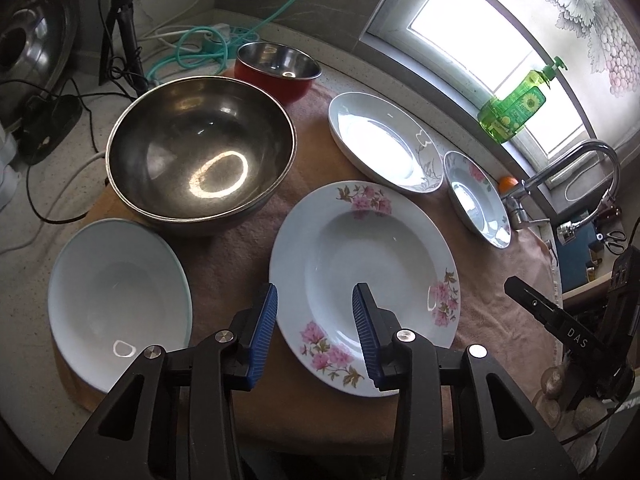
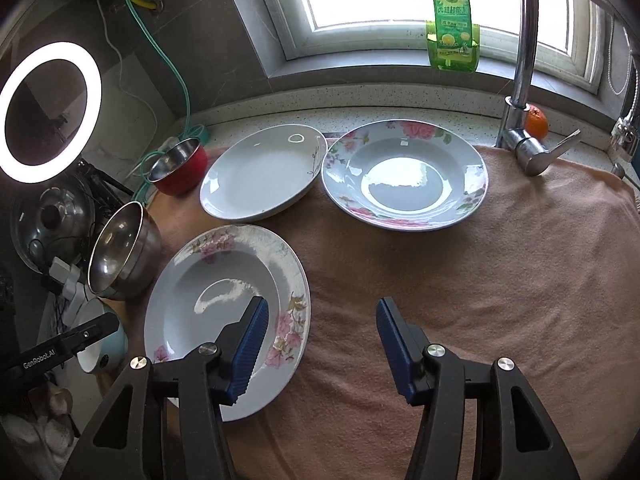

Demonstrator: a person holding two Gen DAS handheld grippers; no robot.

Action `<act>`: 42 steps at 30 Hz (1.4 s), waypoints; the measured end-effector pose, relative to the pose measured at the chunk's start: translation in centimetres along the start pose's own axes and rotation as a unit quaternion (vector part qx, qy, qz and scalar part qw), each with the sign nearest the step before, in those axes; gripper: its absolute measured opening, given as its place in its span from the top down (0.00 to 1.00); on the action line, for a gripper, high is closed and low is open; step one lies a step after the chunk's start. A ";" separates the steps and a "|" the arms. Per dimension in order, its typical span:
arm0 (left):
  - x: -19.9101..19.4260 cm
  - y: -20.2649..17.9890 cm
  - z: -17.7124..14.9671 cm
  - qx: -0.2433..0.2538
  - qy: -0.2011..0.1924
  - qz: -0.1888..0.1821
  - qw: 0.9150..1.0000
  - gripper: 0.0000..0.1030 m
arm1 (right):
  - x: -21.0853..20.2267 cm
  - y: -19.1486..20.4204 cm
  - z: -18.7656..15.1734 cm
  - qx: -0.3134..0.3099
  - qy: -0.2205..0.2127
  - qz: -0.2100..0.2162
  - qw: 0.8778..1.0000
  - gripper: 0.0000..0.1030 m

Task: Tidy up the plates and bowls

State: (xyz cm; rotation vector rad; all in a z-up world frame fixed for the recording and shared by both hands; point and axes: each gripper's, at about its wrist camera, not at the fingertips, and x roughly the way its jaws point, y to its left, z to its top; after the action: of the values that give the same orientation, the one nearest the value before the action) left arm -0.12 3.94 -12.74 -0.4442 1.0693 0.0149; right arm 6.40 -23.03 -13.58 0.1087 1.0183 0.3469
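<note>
From the left wrist view, your left gripper [image 1: 314,334] hangs over the near-left rim of the pink-flowered soup plate [image 1: 364,286], its blue pads partly apart with nothing pinched between them. The large steel bowl [image 1: 202,156] sits at eleven o'clock, the plain pale plate [image 1: 116,300] at nine, the red-sided steel bowl [image 1: 278,66] at twelve, and the white plate with a grey sprig [image 1: 384,148] and a smaller flowered dish [image 1: 478,200] lie toward one and two. To lift well, lower one pad inside the rim and one outside, so you pinch the lip, not the well.

From the right wrist view, your right gripper [image 2: 320,346] is also half-spread and empty, straddling the same plate's right edge [image 2: 226,316] over the peach towel [image 2: 480,280]. Mirror the left grip, squeeze evenly and raise the plate level. The rose-rimmed dish [image 2: 404,174] waits at twelve, a likely stacking spot.
</note>
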 end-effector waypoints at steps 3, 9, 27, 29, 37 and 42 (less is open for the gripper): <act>0.7 0.1 0.3 -0.006 0.012 0.001 1.000 0.64 | 1.0 0.0 0.0 0.006 0.018 0.017 1.000 0.60; 1.8 0.7 1.0 -0.014 0.025 0.012 1.000 0.64 | 2.6 -0.3 0.0 0.018 0.042 0.039 0.998 0.68; 4.1 1.1 1.7 -0.019 0.055 0.017 0.998 0.64 | 5.9 -1.7 0.5 0.057 0.088 0.076 0.992 0.72; 4.3 1.2 1.7 -0.020 0.059 0.016 0.998 0.64 | 6.2 -1.8 0.5 0.059 0.091 0.078 0.991 0.72; 4.9 1.6 1.8 -0.025 0.066 0.018 0.997 0.64 | 7.0 -2.0 0.5 0.068 0.101 0.084 0.989 0.76; 5.2 1.5 1.9 -0.017 0.070 0.018 0.997 0.64 | 7.6 -1.8 0.5 0.066 0.109 0.087 0.988 0.76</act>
State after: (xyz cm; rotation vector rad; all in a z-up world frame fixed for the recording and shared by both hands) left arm 3.71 4.97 -16.90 -0.4620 1.2167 0.0341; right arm 10.87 -22.17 -19.92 0.2862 1.2528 0.4577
